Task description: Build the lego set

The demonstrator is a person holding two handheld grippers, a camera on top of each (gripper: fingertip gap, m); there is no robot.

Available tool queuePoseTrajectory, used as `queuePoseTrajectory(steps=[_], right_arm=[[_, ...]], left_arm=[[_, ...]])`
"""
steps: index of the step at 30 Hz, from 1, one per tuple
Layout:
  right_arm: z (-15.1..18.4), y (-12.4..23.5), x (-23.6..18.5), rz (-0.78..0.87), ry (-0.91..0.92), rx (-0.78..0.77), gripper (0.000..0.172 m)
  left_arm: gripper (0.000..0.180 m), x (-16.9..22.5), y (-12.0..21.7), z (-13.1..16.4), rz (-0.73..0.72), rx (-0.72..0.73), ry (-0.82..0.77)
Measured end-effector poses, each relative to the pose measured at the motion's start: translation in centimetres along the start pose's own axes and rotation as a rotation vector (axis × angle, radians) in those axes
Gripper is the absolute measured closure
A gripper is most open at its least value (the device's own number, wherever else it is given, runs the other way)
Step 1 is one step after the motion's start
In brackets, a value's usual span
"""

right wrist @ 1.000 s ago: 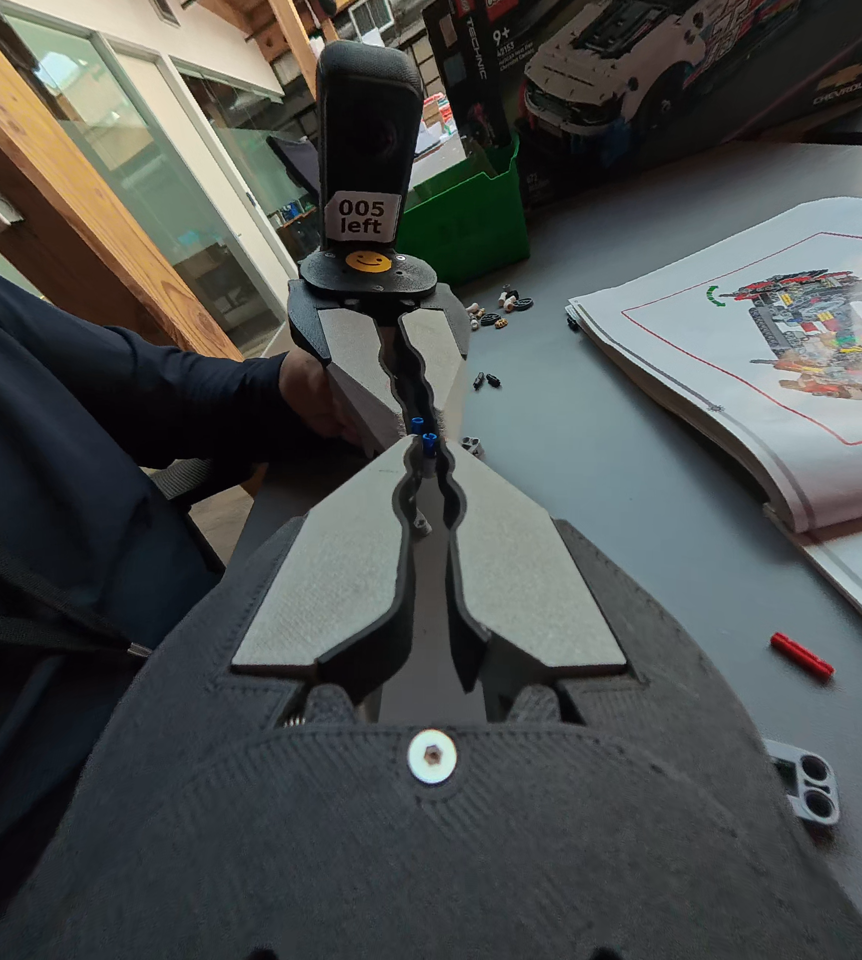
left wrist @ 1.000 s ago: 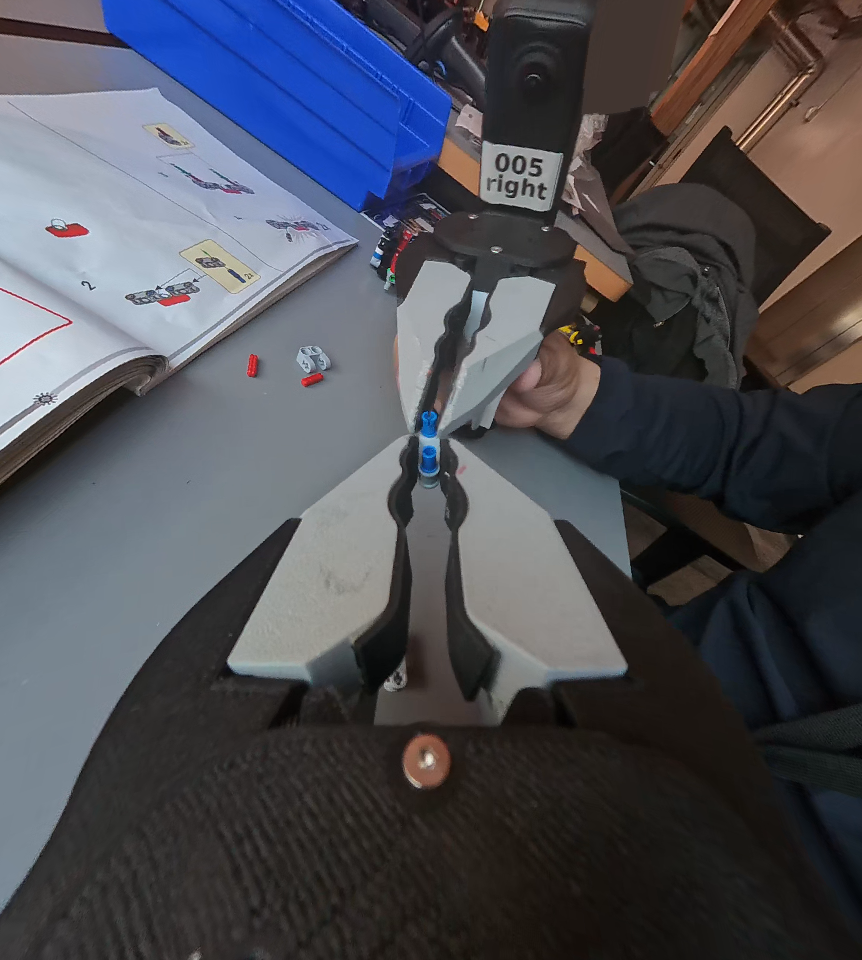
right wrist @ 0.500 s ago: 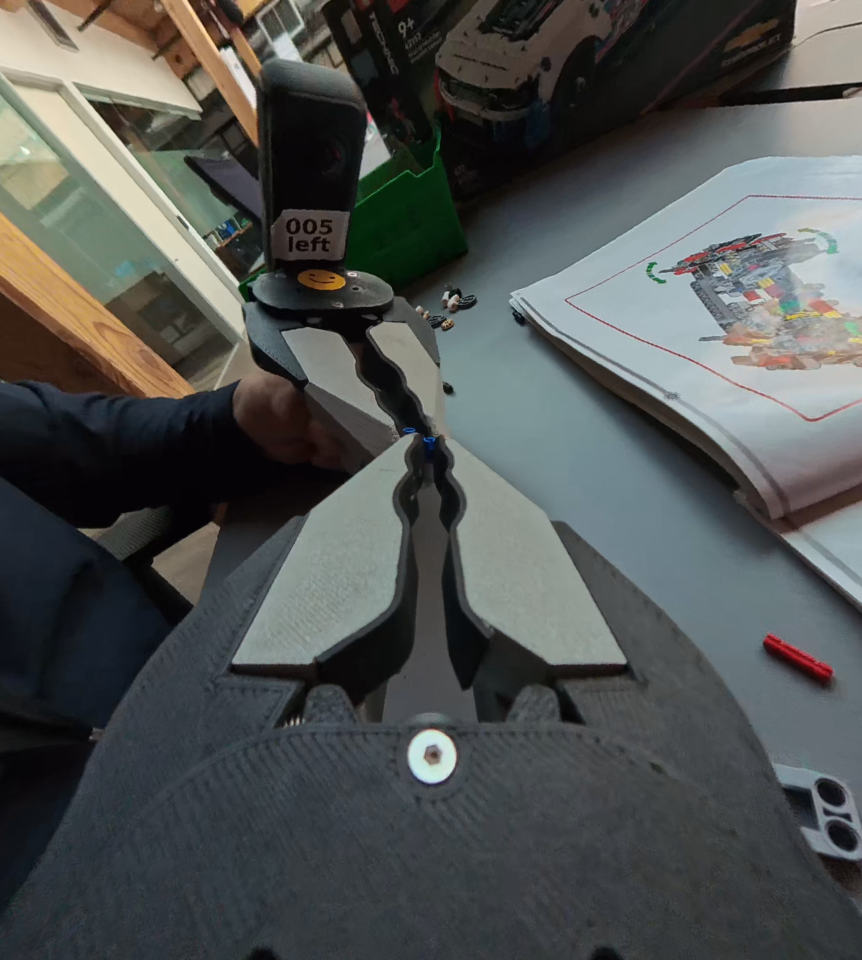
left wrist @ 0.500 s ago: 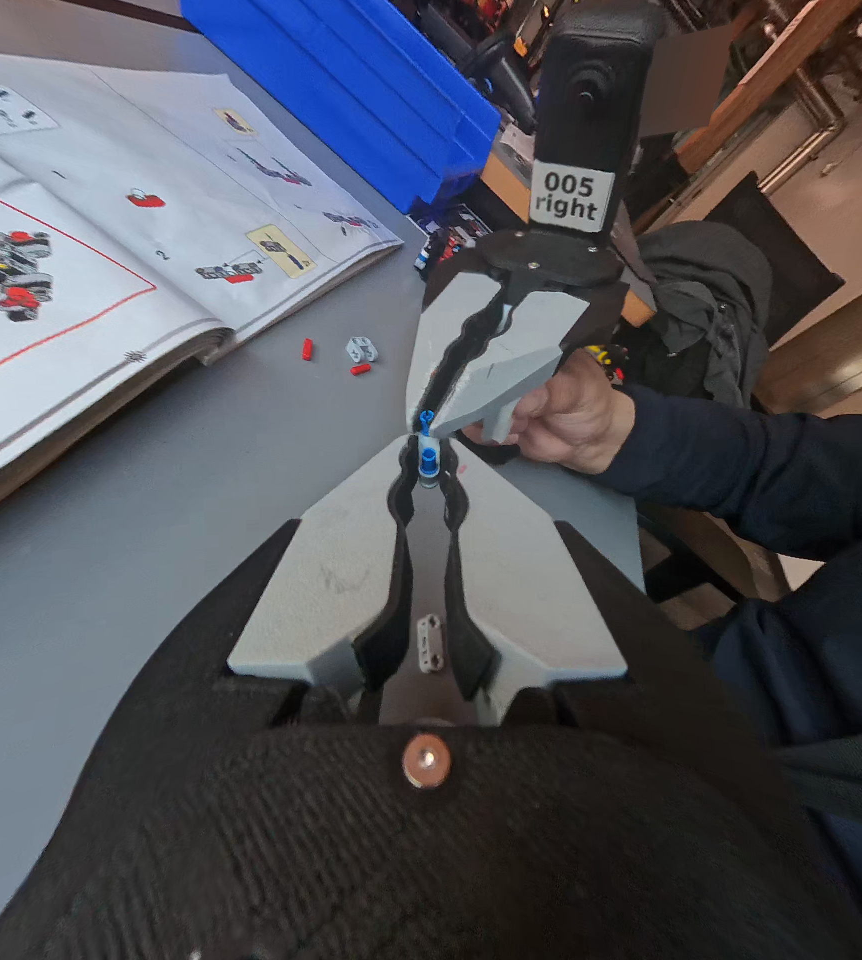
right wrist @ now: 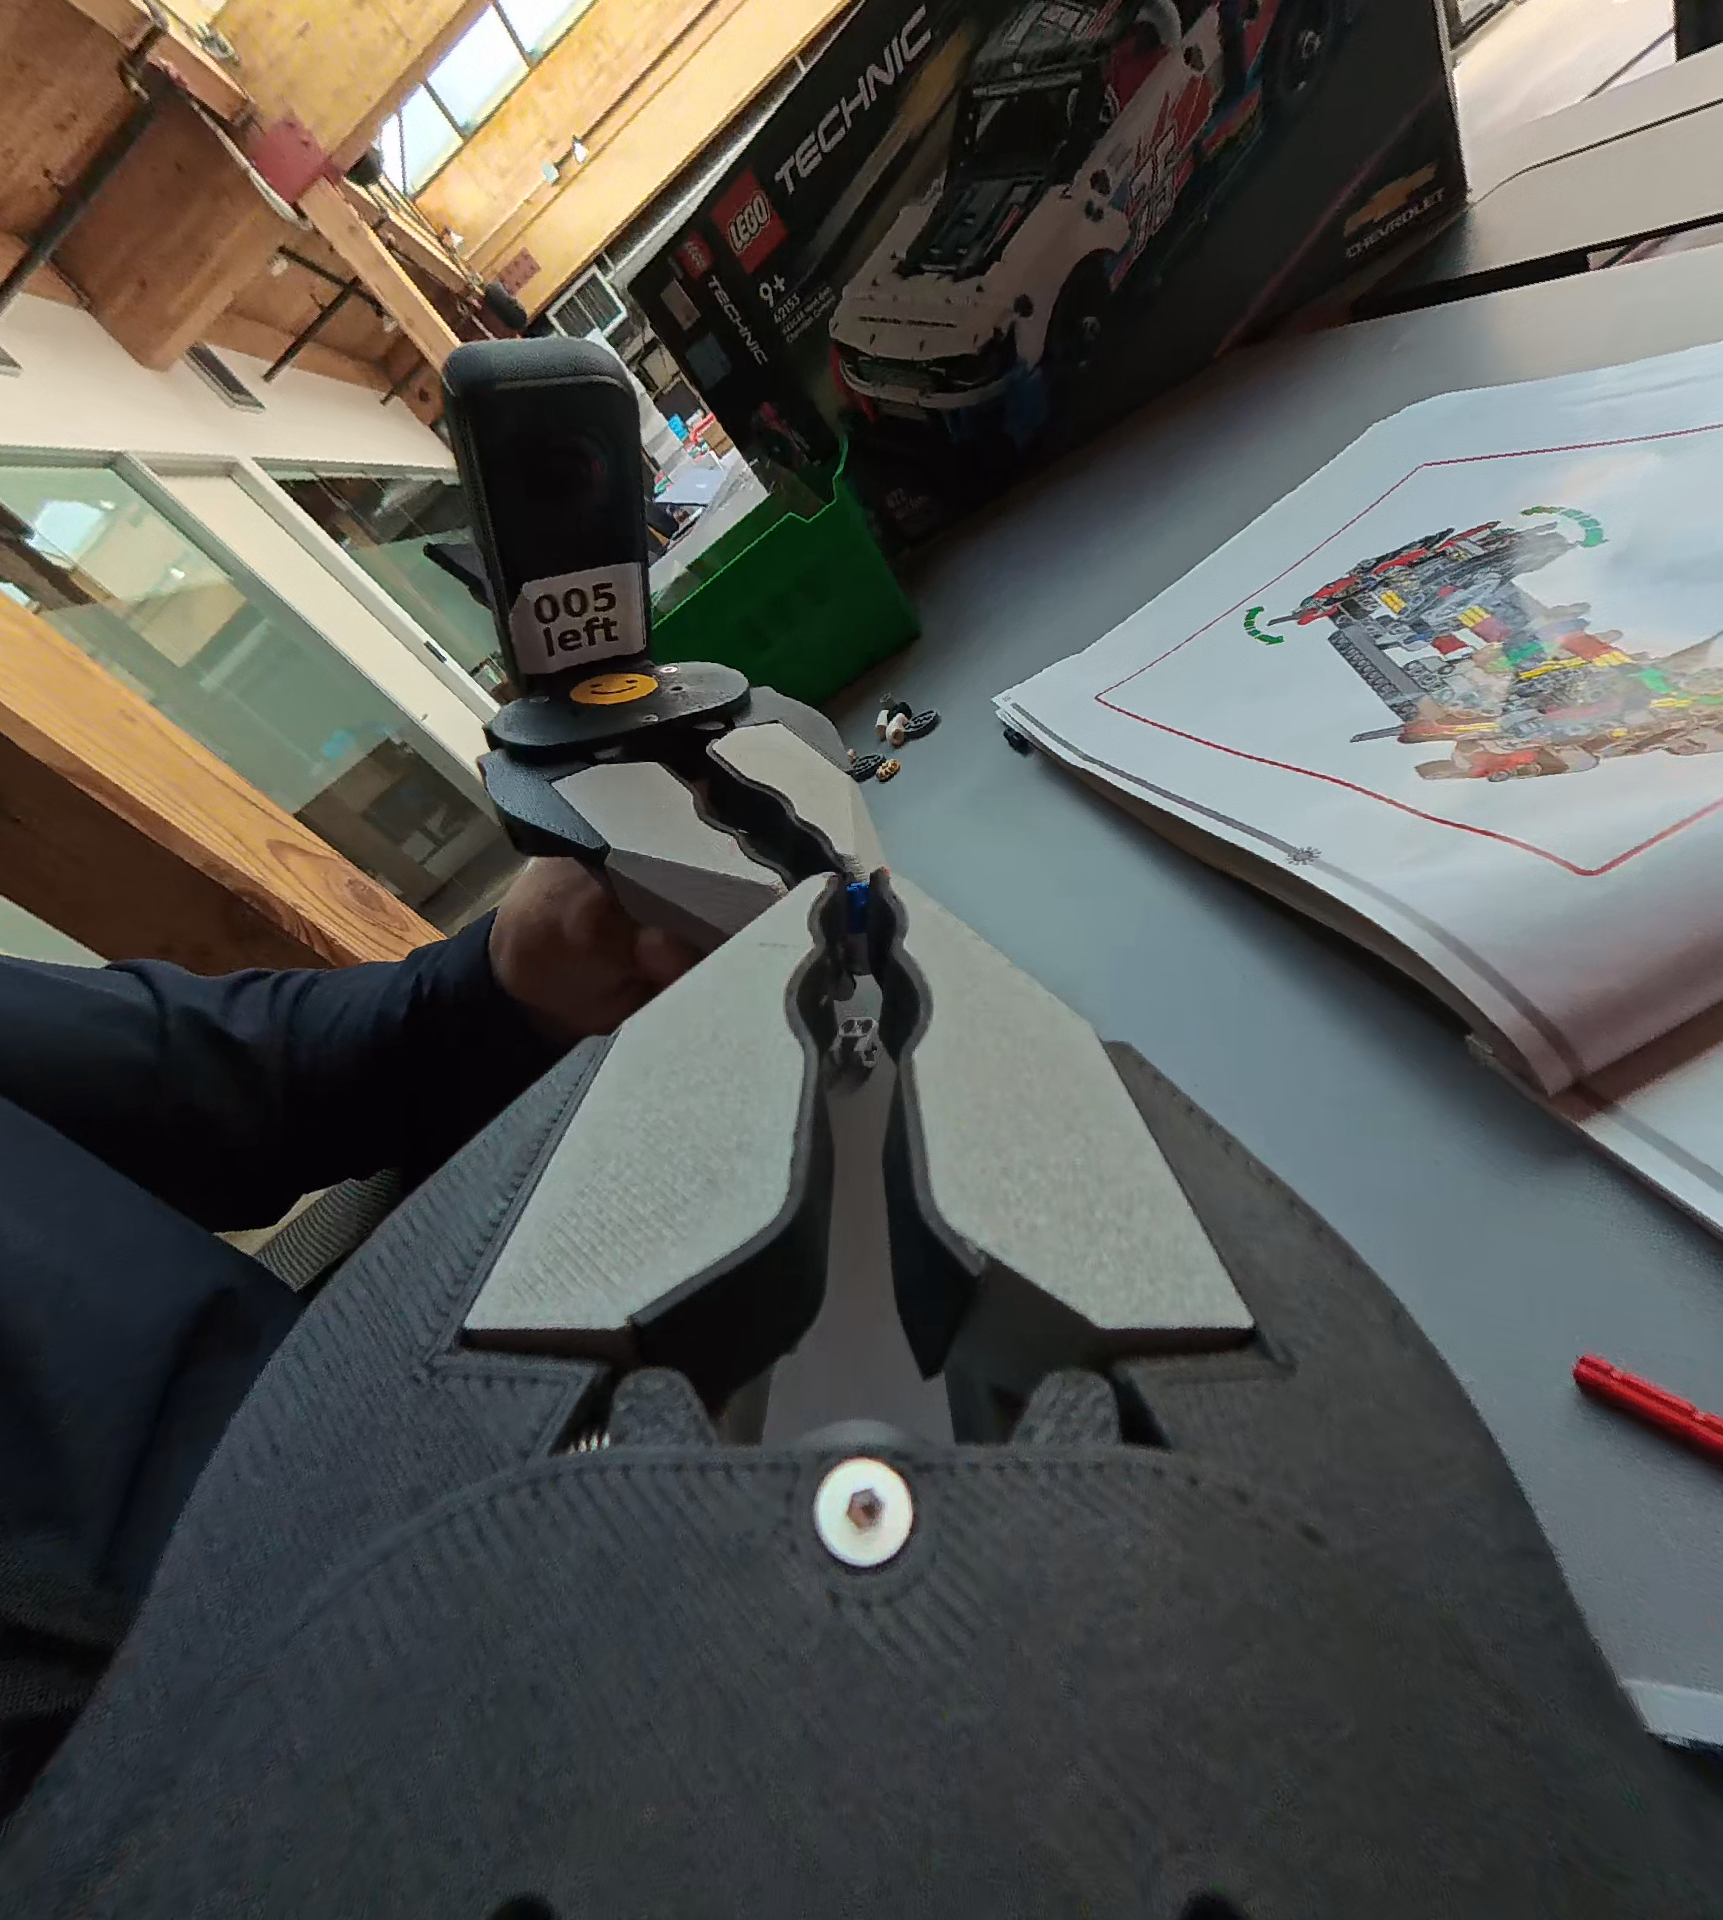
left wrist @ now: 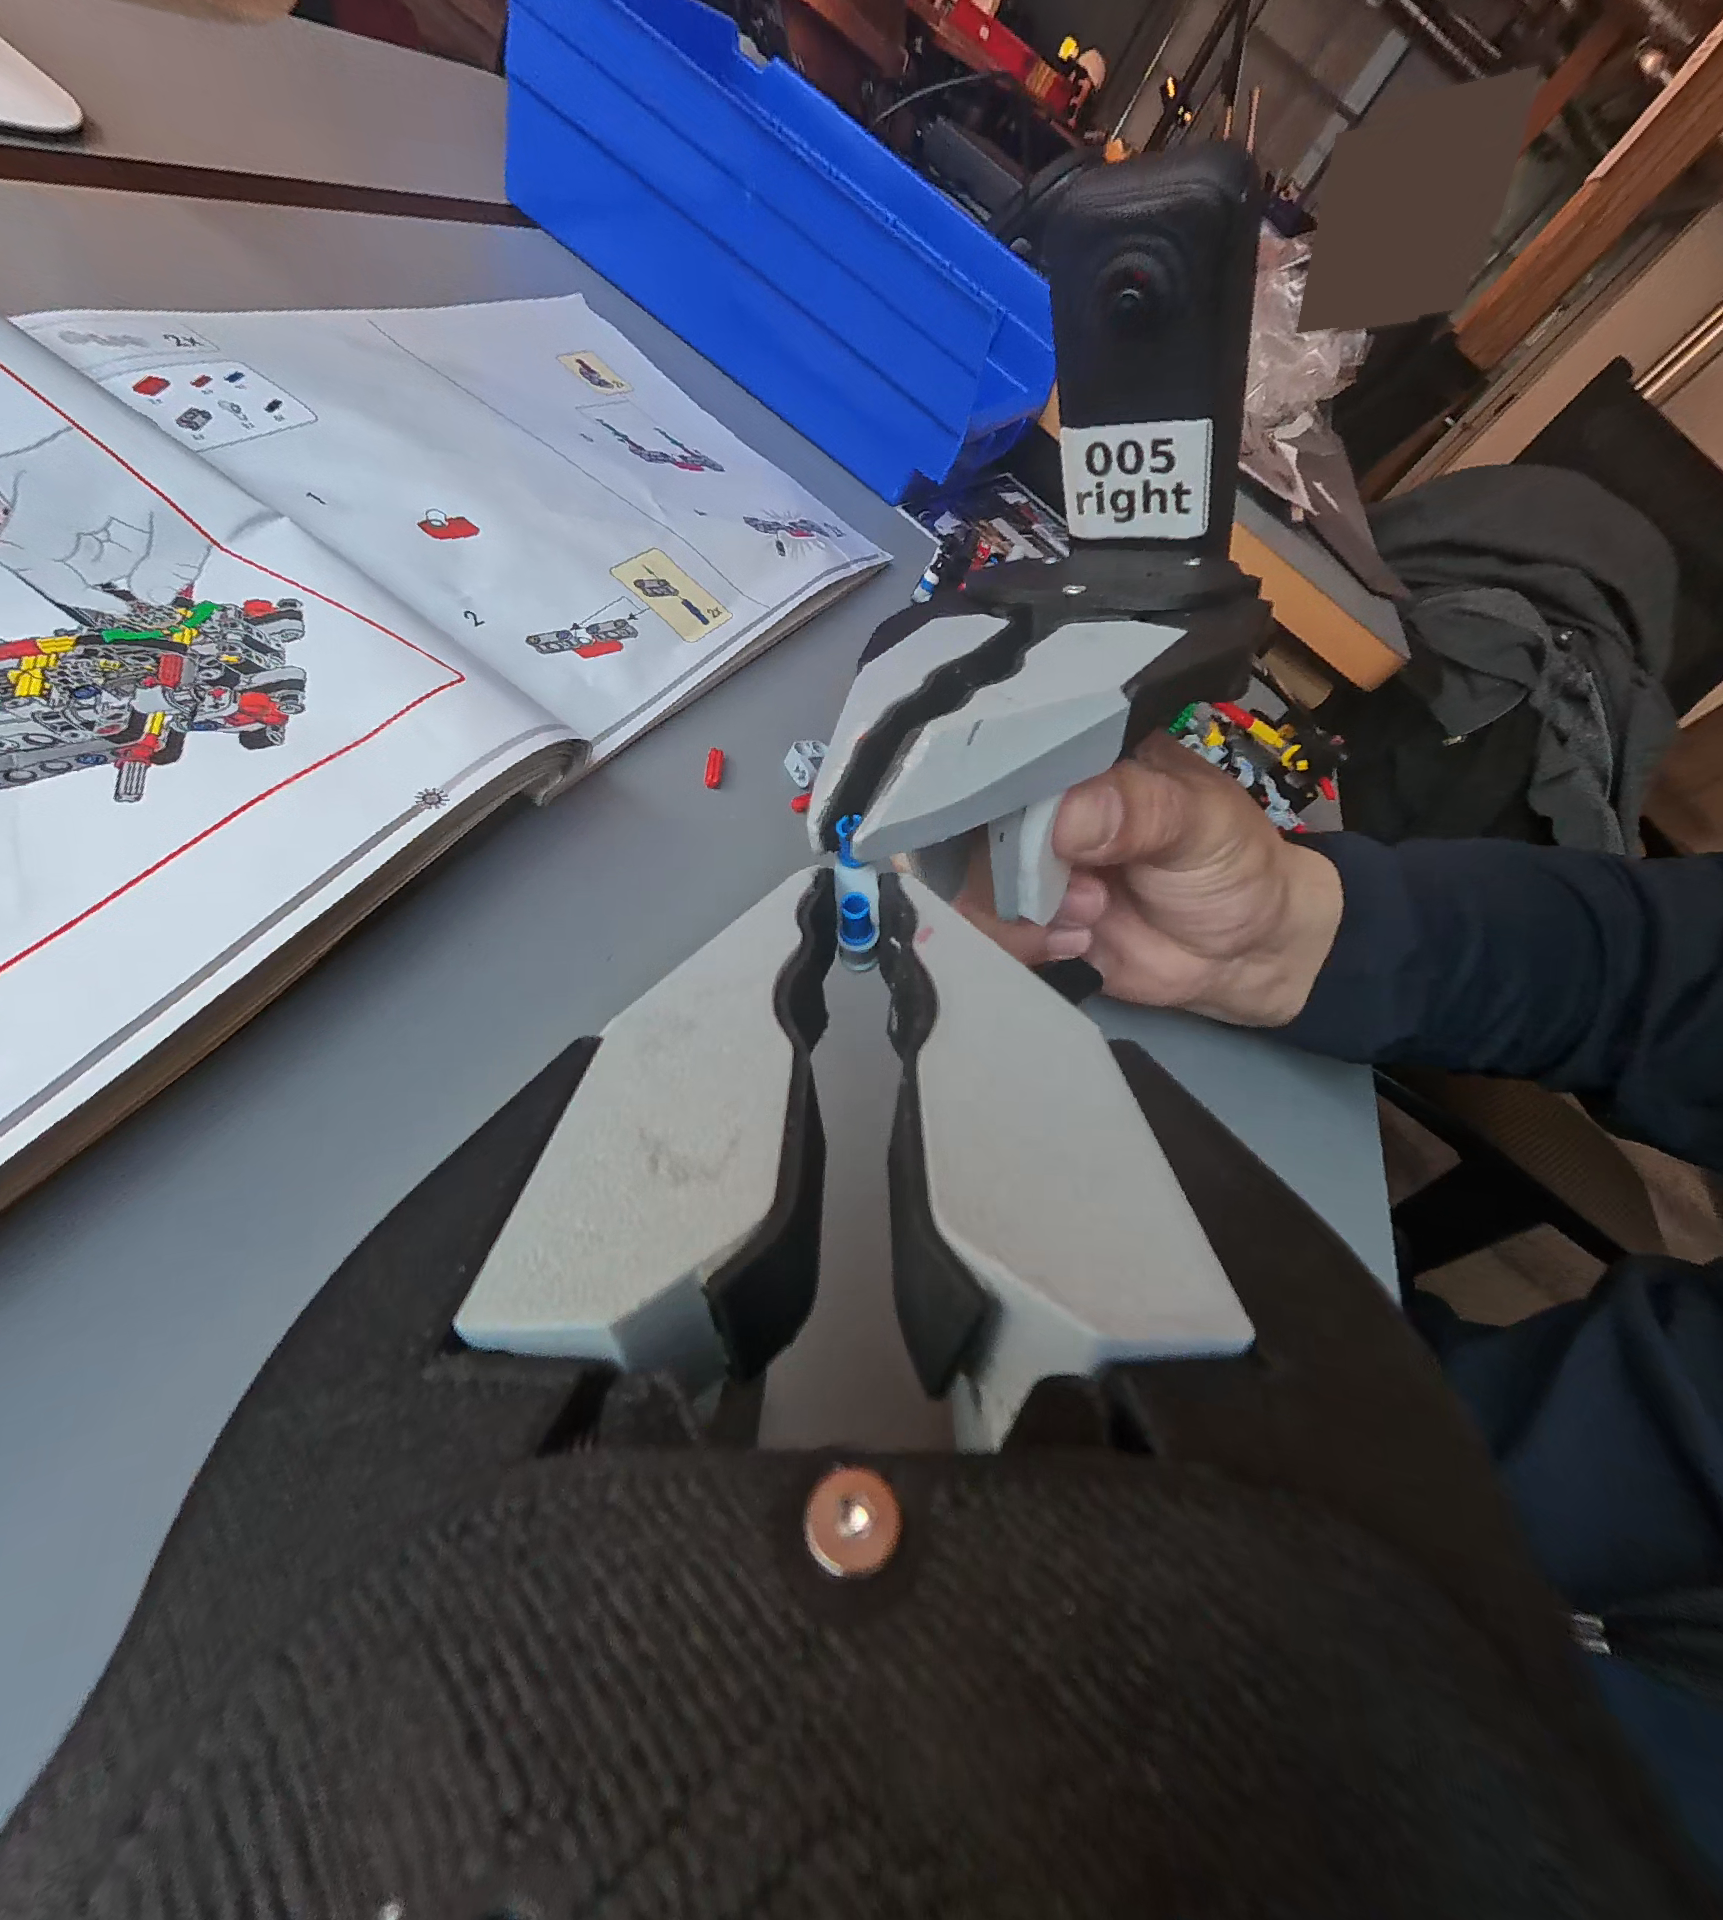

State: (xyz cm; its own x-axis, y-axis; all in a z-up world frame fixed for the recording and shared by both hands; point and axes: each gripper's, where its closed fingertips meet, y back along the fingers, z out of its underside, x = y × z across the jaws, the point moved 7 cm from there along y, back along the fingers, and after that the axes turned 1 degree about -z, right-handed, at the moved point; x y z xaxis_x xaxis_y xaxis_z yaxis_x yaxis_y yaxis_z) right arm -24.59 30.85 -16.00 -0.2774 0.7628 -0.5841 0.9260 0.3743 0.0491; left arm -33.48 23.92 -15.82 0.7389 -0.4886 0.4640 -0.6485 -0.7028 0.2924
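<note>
In the left wrist view my left gripper is shut on a small light grey connector piece with a blue pin set in its side. My right gripper comes in from above, tip to tip, shut on a second blue pin whose end meets the top of the grey piece. In the right wrist view my right gripper pinches that blue pin at its tips, and the left gripper faces it from the upper left. A hand holds each gripper above the grey table.
An open instruction booklet lies at the left, a blue bin behind it. A red pin and a grey connector lie near the booklet. A green bin, a boxed set, small black parts and a red axle are there too. Only a small space, under 4 cm, lies between the two pairs of fingers. The red axle is about 12 cm from both grippers' fingertips. Seen from the left wrist view as well.
Both grippers have swung together over the table, tips still meeting. The left keeps its hold on the grey piece and the right on the blue pin.
</note>
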Motion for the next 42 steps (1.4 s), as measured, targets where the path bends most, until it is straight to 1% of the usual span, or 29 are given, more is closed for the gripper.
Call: queuePoseTrajectory(steps=[7,11,21,25,29,31,33,35,39,40,42], right_arm=[[-0.26,0.00,0.29,-0.029,-0.044,0.051,0.172],[-0.33,-0.01,-0.09,0.014,0.070,0.006,0.171],[-0.40,0.07,0.12,-0.029,0.012,0.032,0.172],[-0.37,0.14,0.19,-0.037,-0.004,0.029,0.172],[-0.34,0.16,0.06,-0.031,0.000,0.042,0.171],[-0.31,0.16,0.07,-0.037,-0.009,0.042,0.172],[-0.13,0.01,0.04,-0.027,-0.010,0.023,0.171],[0.03,-0.12,0.08,-0.012,-0.017,0.006,0.172],[-0.03,-0.06,0.24,-0.043,-0.099,0.063,0.172],[-0.08,0.01,0.34,-0.062,-0.135,0.082,0.171],[-0.19,0.17,0.48,-0.076,-0.170,0.107,0.171]], left_arm=[[0.174,-0.14,-0.06,-0.27,0.010,0.060,0.016],[0.174,-0.20,0.22,-0.31,0.039,0.073,0.039],[0.175,-0.26,0.30,-0.33,0.061,0.139,0.074],[0.175,-0.47,0.12,-0.28,0.111,0.150,0.132],[0.174,-0.41,0.14,-0.34,0.120,0.155,0.127],[0.174,-0.48,0.16,-0.28,0.139,0.159,0.157],[0.175,-0.71,0.26,-0.14,0.158,0.124,0.188],[0.175,-0.70,0.35,-0.10,0.115,0.072,0.138],[0.174,-0.56,0.28,-0.25,0.099,0.097,0.108],[0.175,-0.35,0.25,-0.40,0.065,0.102,0.058],[0.174,0.22,0.10,-0.70,-0.049,0.080,-0.101]])
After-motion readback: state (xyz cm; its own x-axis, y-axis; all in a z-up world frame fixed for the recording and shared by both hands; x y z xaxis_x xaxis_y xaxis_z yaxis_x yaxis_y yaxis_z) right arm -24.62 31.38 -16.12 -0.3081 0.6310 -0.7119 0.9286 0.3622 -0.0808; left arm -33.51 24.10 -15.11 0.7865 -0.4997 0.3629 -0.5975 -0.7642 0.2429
